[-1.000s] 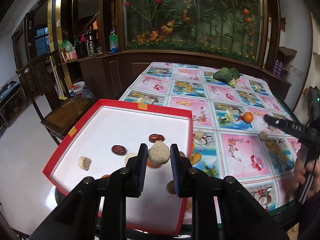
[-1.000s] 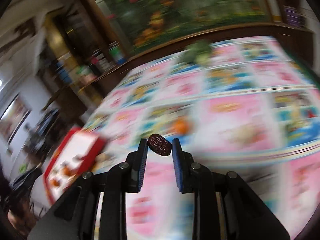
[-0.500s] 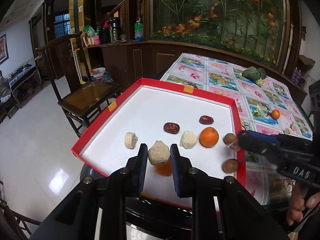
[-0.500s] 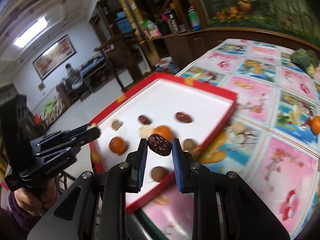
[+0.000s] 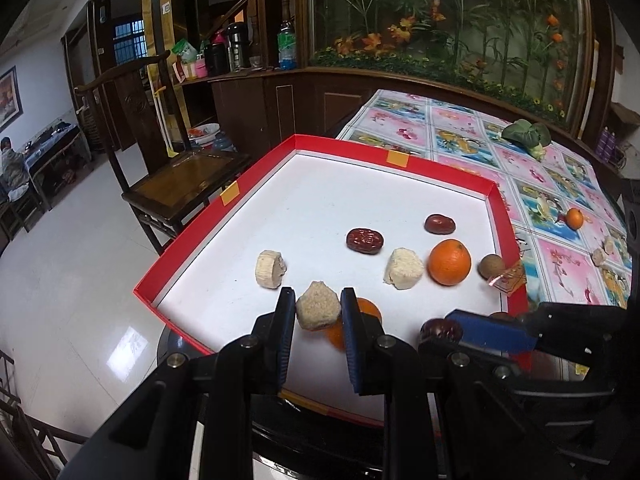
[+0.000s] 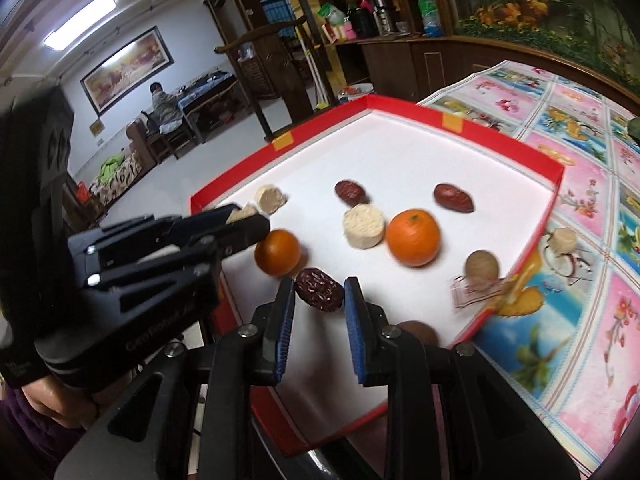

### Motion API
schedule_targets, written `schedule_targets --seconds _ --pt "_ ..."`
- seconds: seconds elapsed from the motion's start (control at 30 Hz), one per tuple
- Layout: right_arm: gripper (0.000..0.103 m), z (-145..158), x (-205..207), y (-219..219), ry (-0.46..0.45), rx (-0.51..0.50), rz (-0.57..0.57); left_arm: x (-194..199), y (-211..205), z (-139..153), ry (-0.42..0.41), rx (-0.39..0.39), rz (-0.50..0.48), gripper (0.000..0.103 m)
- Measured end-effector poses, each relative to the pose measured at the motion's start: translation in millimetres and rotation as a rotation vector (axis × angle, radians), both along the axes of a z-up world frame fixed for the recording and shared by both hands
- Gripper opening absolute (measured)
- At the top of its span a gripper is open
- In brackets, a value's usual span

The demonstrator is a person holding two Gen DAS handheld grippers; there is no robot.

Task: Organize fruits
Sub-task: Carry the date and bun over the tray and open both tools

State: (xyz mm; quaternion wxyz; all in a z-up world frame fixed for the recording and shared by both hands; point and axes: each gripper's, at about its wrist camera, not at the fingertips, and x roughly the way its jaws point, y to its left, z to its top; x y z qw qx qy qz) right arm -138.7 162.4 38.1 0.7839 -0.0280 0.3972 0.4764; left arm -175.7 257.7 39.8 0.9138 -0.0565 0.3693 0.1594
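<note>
Nearest, my left gripper [image 5: 316,312] has its fingers nearly closed on a beige crumbly cake [image 5: 318,311], and my right gripper [image 6: 319,295] pinches a dried red date [image 6: 320,290]; both hang over the near edge of the red tray [image 5: 400,158]. Beyond lie two oranges [image 5: 449,262], cakes and dates. Further off, the bench [image 5: 560,256] carries strays. Risk, as I judge it: releasing side by side, the fingers collide, or the date rolls against an orange.

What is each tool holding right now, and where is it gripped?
Left tool pinches a beige crumbly cake by its two sides. Right tool pinches a red date across its ends.
</note>
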Motion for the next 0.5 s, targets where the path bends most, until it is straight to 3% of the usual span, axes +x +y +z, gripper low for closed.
schedule_targets --seconds 0.5 --pt "0.027 -4.4 -4.2 3.3 -0.089 -0.048 -0.046 2.0 -1.4 -1.5 -0.003 0.041 0.025 0.022"
